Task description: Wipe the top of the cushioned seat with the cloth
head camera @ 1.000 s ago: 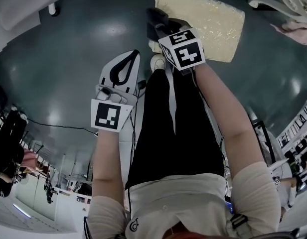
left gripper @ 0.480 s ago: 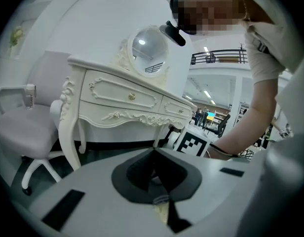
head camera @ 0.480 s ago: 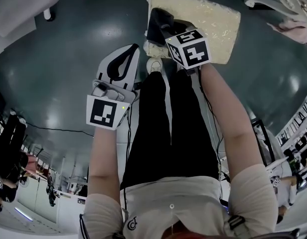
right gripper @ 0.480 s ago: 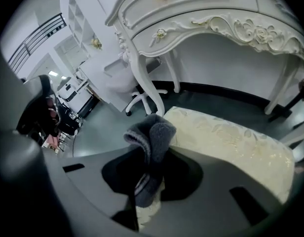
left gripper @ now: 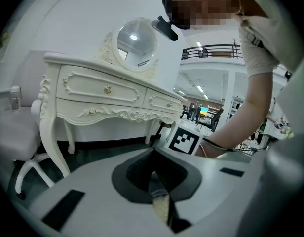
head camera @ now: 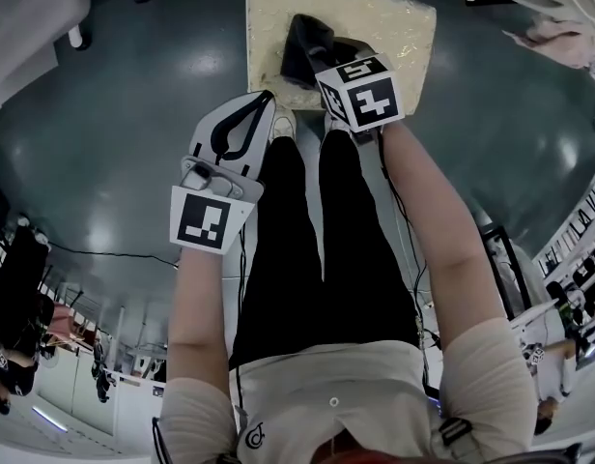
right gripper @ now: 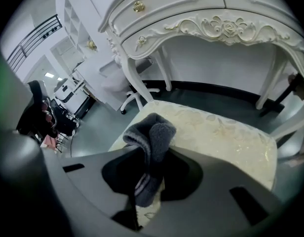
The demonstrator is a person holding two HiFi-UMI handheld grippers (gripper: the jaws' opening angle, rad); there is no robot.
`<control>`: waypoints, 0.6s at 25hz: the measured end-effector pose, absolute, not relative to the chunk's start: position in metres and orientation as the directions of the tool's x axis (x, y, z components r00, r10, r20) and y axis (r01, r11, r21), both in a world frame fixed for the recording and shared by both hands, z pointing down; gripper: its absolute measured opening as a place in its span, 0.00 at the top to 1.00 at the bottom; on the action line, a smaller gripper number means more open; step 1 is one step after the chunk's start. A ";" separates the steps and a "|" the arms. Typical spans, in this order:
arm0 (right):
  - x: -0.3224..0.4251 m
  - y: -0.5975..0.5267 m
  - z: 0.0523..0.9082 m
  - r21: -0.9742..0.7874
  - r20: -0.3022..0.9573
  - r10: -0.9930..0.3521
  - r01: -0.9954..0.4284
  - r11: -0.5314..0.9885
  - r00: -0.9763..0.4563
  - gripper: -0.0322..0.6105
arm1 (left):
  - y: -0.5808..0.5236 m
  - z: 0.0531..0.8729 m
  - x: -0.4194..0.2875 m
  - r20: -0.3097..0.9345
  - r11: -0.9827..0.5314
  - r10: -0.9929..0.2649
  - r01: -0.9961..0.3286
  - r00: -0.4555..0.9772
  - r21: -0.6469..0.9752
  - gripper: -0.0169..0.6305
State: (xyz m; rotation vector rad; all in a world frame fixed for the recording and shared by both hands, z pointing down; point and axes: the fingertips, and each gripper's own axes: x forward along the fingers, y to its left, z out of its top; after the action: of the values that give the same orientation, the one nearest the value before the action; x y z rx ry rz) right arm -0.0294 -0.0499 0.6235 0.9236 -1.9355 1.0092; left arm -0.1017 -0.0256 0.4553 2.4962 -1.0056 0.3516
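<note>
The cream cushioned seat [head camera: 384, 22] lies at the top middle of the head view. My right gripper [head camera: 312, 51] is shut on a dark grey cloth [head camera: 305, 42], which bunches out past the jaws over the near left part of the seat. In the right gripper view the cloth [right gripper: 152, 132] sticks up from the right gripper [right gripper: 147, 174], with the patterned seat [right gripper: 221, 135] spread behind it. My left gripper [head camera: 263, 102] is shut and holds nothing; its tip is by the seat's front left corner. The left gripper [left gripper: 154, 177] shows its jaws pressed together.
A white carved dressing table [left gripper: 105, 95] with a round mirror [left gripper: 134, 39] stands behind the seat, its legs [right gripper: 142, 88] close by. A white chair [head camera: 32, 17] is at the upper left, something pink [head camera: 558, 39] at the upper right. The person's shoes [head camera: 282, 124] touch the seat's front edge.
The seat has come nearer and shifted left in the head view. The right gripper with the cloth now sits further over the cushion, and the left gripper's tip has reached the seat's corner.
</note>
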 end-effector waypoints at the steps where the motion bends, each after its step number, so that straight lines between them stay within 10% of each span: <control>1: -0.022 -0.049 0.624 -0.323 0.855 -0.249 -0.843 0.429 -0.455 0.82 | -0.024 0.456 -0.096 0.385 -0.653 -0.591 -0.701 0.709 0.288 0.95; 15: 0.070 -0.037 0.628 -0.290 0.873 -0.261 -0.869 0.401 -0.412 0.82 | -0.014 0.461 -0.017 0.391 -0.698 -0.536 -0.653 0.748 0.292 0.95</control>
State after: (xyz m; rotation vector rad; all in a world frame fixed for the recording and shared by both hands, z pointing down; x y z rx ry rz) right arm 0.0703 -0.0370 0.6276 0.9687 -1.8898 1.0020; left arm -0.0167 -0.0143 0.4606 2.5324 -0.9075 0.3865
